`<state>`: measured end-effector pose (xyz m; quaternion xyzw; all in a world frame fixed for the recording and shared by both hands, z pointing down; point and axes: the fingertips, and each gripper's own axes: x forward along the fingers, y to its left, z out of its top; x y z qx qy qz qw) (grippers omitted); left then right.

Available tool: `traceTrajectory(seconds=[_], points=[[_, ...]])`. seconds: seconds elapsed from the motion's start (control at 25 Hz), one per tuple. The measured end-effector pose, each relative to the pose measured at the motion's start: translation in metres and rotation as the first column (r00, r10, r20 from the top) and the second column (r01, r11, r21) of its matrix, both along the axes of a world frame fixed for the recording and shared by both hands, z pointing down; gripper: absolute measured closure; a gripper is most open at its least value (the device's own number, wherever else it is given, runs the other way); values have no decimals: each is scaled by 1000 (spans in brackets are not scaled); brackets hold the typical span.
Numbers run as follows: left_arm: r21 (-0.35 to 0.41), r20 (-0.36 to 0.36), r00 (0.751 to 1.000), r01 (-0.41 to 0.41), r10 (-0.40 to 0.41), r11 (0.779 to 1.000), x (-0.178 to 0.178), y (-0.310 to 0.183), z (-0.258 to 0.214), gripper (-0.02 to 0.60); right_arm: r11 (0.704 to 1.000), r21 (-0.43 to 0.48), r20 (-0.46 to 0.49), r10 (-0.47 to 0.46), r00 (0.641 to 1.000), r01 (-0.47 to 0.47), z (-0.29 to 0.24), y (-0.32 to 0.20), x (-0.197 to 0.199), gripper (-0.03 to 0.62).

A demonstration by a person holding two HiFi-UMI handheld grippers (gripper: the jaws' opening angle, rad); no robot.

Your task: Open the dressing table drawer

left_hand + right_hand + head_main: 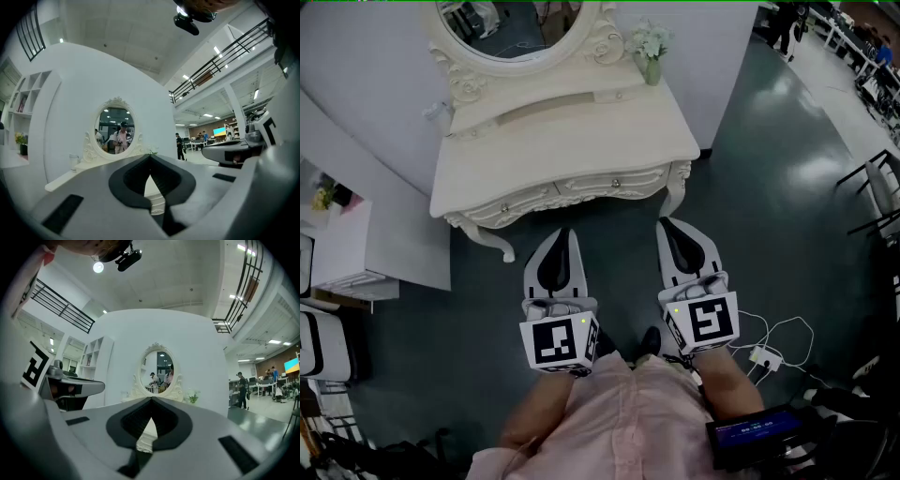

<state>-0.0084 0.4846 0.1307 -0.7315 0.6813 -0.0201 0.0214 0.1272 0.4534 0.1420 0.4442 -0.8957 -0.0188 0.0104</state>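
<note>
A cream carved dressing table [572, 141] stands ahead of me against a white partition, with an oval mirror [520, 28] on top. Its front holds shallow drawers [600, 185], each with a small round knob [615, 183]; they look pushed in. My left gripper [566, 232] is held level just short of the table's front edge, jaws together with nothing between them. My right gripper [666, 223] hangs beside it, also shut and empty, near the table's right leg. In the left gripper view the left gripper [150, 157] faces the mirror [116, 130]. In the right gripper view the right gripper [151, 400] faces the mirror [159, 371] too.
A small vase of flowers [652, 47] stands on the table's back right corner. A white shelf unit [347, 244] is at the left. White cables and an adapter [764, 354] lie on the dark floor to the right, near black chair frames [881, 187]. People stand far off in the hall.
</note>
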Motion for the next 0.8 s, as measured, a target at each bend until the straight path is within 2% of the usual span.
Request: traceTrajectory(seconds=[0.36,0.52,0.8], points=[[-5,10,1000,12,-12,1000,11,-10,5,560,1000,-6,4,-17,1000,17,5,-12,10,577],[-12,12,1000,25,-25,1000,22,-16,7,560,999,-10,37,-43,998,44,4,-17,20,576],[-16,17,998,63,-62,998,44,-22,10,560,997,-17,27,-74,997,75,9,-31,40,576]])
